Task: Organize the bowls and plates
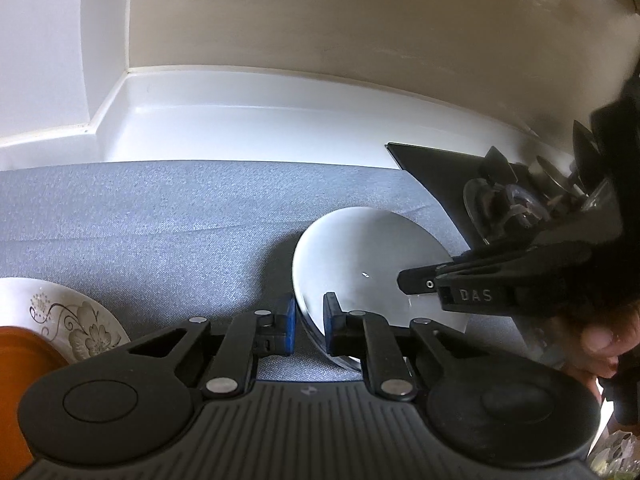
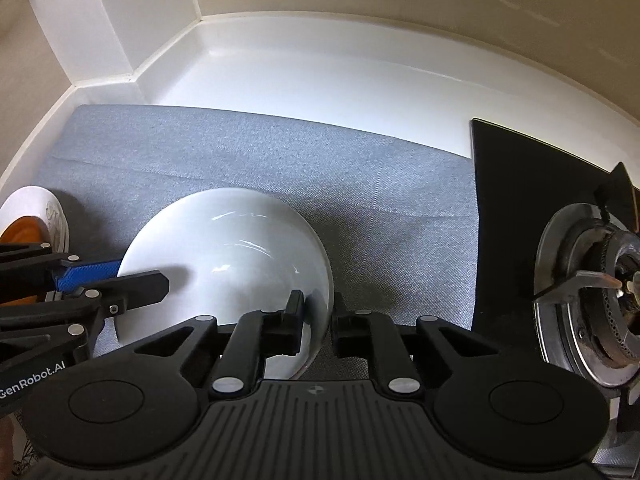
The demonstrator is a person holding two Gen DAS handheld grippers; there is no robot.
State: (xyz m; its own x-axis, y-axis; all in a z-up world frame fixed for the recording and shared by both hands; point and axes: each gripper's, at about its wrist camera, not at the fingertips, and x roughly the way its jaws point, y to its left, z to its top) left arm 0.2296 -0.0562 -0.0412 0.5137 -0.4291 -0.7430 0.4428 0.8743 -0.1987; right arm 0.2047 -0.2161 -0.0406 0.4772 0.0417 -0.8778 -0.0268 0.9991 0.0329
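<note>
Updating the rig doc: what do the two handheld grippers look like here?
Both are black linkage grippers with silver pivot pins and a ribbed dark-grey base. The left gripper has blue textured pads; the right gripper has black ones. White lettering reads "GenRobot.AI" on the left and "DAS" on the right. No cables or sleeves show.

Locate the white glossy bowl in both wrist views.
Left wrist: white glossy bowl sits right of centre, its near rim between the blue-padded left tongs.
Right wrist: bowl sits centre-left, its right rim in the right tongs.
Shared landmark: grey woven mat.
</note>
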